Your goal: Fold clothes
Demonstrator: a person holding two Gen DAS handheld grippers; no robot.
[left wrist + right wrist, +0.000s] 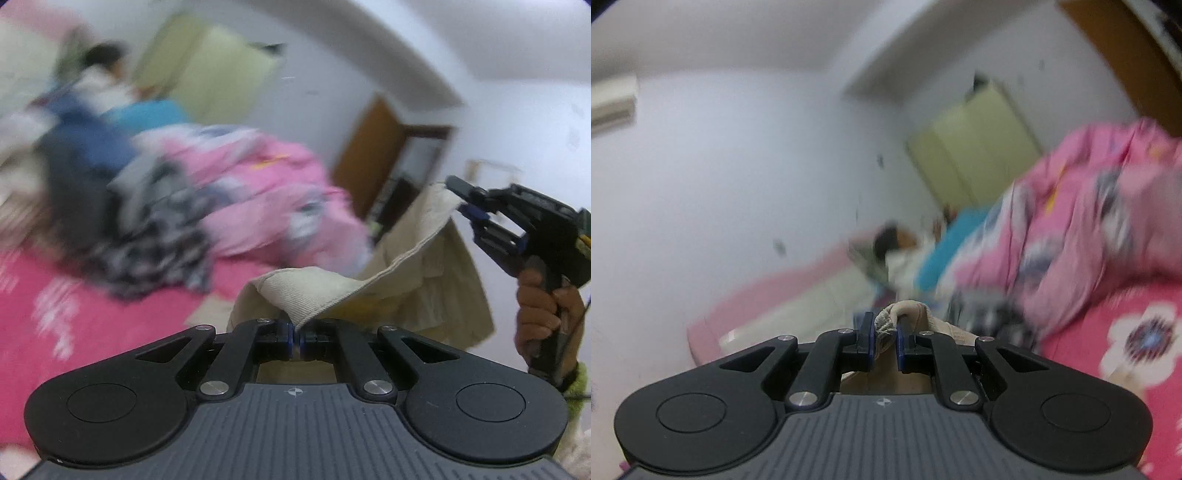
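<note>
- While the beige garment [417,266] is held up in the air between both claws, above the pink bed [74,295], a slip is judged the main risk
- Only a thin corner of cloth is pinched by the tightly closed left claw [297,338], so a sharp pull could drag that corner free
- A bunched hem is clamped in the right claw [885,338], whose jaws stand slightly apart around the wad; the wad could be squeezed out if tension is raised unevenly
- Most of the garment hangs loose below the stretched edge and could be dragged into the pile of clothes [155,229] nearby, spoiling the fold
- Both views are heavily blurred, so a misjudged lay-down on the bed is thought possible, and the sleeping person [897,247] could be brushed
</note>
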